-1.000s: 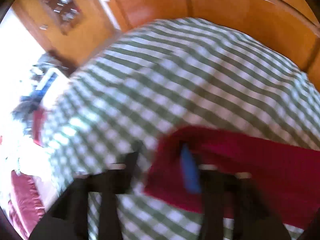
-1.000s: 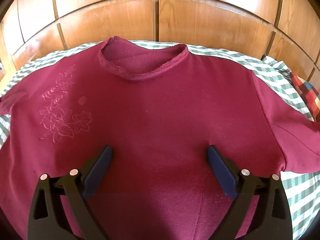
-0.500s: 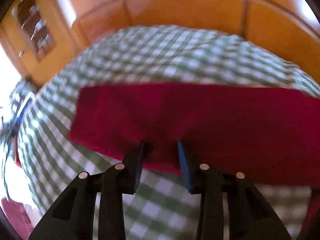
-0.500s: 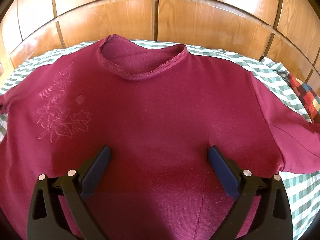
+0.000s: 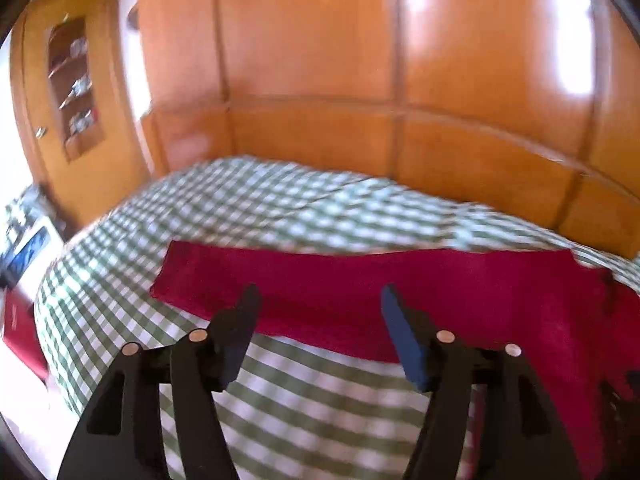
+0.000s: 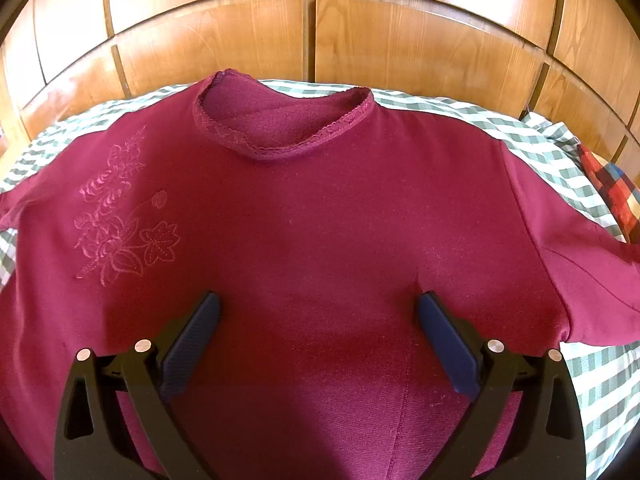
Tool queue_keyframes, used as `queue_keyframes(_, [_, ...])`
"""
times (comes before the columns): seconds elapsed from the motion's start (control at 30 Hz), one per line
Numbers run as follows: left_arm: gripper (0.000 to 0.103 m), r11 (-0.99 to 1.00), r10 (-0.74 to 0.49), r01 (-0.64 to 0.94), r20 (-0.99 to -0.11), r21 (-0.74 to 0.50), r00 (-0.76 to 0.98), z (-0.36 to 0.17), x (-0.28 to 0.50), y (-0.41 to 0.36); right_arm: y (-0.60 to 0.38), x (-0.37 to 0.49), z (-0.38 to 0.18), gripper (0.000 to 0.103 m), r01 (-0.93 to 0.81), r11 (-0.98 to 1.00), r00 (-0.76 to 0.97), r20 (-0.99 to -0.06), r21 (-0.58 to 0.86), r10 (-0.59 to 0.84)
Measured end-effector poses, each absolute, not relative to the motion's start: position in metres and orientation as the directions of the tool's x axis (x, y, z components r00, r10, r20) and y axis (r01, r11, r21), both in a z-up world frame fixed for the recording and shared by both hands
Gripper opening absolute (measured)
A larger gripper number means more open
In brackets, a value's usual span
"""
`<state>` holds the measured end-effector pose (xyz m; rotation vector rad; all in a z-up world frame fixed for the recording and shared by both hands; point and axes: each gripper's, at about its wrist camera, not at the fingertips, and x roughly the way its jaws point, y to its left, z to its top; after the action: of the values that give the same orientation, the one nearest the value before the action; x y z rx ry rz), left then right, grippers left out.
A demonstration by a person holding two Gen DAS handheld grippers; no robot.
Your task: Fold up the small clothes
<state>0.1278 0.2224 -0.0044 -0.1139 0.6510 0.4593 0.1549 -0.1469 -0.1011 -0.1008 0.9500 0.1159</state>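
Note:
A dark red long-sleeved top (image 6: 312,216) lies flat, front up, on the green checked bedspread (image 6: 532,148), its neckline toward the headboard and an embroidered flower on its left chest. My right gripper (image 6: 318,308) is open and empty, hovering over the lower middle of the top. In the left wrist view one sleeve (image 5: 360,280) lies stretched out flat across the bedspread (image 5: 256,208). My left gripper (image 5: 318,300) is open and empty, just above the near edge of that sleeve.
A wooden panelled headboard (image 6: 312,36) runs behind the bed. A red and blue plaid cloth (image 6: 612,192) lies at the bed's right edge. A wooden cabinet with shelves (image 5: 72,88) and clutter stand left of the bed.
My left gripper was nearly shut at the sleeve's edge half a second ago; it has opened and drawn back, leaving the sleeve flat. The right gripper has barely moved.

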Motion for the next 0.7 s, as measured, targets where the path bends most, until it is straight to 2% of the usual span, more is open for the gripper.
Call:
queue_keyframes(0.23, [0.074, 0.959, 0.271, -0.272, -0.553, 0.081, 0.788, 0.018, 0.091, 0.119, -0.147, 0.155, -0.100, 0.098, -0.138, 0.990, 0.579, -0.813, -0.027, 0.058])
queue_keyframes(0.43, [0.074, 0.980, 0.199, -0.153, -0.538, 0.129, 0.819, 0.031, 0.077, 0.049, -0.148, 0.154, -0.100, 0.098, -0.132, 0.991, 0.572, -0.818, -0.030, 0.052])
queue_keyframes(0.7, [0.077, 0.981, 0.145, -0.052, -0.532, 0.186, 0.834, 0.035, 0.070, 0.000, -0.160, 0.135, -0.089, 0.099, -0.091, 0.996, 0.554, -0.831, -0.007, 0.045])
